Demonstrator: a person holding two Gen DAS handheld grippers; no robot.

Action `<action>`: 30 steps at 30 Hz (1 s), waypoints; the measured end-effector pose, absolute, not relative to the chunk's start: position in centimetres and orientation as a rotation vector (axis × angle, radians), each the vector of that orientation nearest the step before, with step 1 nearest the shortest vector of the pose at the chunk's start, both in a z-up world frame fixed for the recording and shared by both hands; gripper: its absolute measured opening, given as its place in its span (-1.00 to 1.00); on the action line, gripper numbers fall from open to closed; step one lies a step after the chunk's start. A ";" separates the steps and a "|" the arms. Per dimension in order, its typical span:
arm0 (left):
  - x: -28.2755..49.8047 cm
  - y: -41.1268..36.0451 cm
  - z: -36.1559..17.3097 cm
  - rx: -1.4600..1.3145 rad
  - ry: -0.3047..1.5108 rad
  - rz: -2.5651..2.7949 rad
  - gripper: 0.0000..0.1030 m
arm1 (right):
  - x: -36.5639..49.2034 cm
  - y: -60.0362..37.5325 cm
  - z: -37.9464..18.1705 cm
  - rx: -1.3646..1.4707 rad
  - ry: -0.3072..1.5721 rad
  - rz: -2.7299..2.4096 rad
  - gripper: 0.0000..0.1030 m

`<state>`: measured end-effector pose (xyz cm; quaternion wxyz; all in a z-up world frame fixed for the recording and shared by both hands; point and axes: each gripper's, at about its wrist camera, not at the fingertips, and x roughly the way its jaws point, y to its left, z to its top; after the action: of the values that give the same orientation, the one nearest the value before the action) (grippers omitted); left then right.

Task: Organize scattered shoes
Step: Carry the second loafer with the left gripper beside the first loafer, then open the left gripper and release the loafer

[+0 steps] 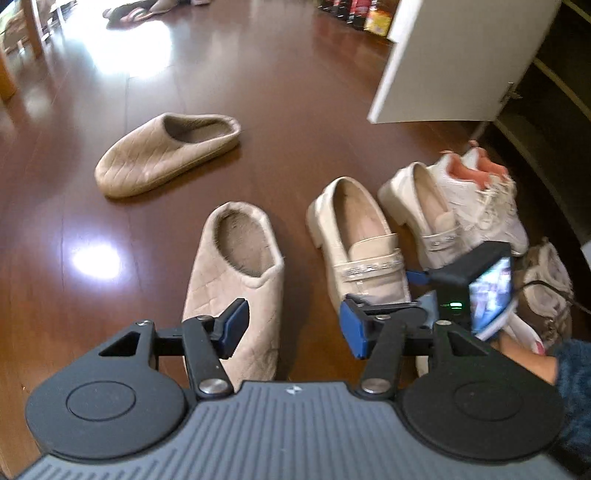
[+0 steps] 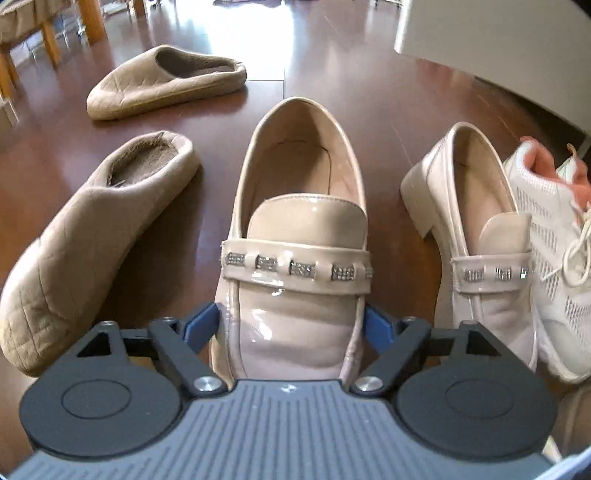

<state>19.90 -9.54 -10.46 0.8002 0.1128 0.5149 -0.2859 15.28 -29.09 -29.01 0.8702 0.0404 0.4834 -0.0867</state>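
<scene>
The right gripper (image 2: pixel 291 328) is lowered over the toe of the near loafer (image 2: pixel 295 236), its blue pads set on either side of the shoe, right at the flanks; firm pressure cannot be confirmed. The left gripper (image 1: pixel 291 325) is held partly open and empty above the near slipper (image 1: pixel 236 280). On the wooden floor (image 1: pixel 295 110), the second loafer (image 2: pixel 476 236) is seen beside a white sneaker (image 2: pixel 554 258), the far slipper (image 2: pixel 166 81) well apart

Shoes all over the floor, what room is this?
Probably a home's entryway or living area: a polished wooden floor, an open white cabinet door with shelves behind it, likely a shoe cupboard, and a wooden chair leg.
</scene>
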 end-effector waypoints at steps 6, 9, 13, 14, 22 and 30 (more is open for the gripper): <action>19.7 -9.8 -11.5 0.263 1.144 -0.621 0.12 | 14.5 -32.6 -28.9 0.088 0.993 -0.209 0.44; 19.3 -10.3 -11.8 0.289 1.141 -0.636 0.12 | 14.1 -33.2 -28.9 0.070 0.996 -0.173 0.44; 19.1 -10.9 -12.0 0.294 1.149 -0.644 0.12 | 13.4 -33.6 -28.8 0.046 0.996 -0.147 0.44; 19.0 -11.0 -12.0 0.294 1.152 -0.644 0.12 | 13.4 -33.6 -28.7 0.044 0.996 -0.147 0.44; 19.0 -11.0 -12.6 0.293 1.168 -0.638 0.12 | 13.0 -34.4 -28.7 0.030 0.997 -0.136 0.46; 18.6 -11.0 -12.7 0.332 1.173 -0.638 0.12 | 13.0 -33.4 -28.3 -0.058 0.992 -0.130 0.69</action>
<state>18.61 -11.04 -12.65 0.7725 0.1530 0.5414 -0.2945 13.03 -33.44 -28.29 0.8770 -0.0278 0.4755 -0.0624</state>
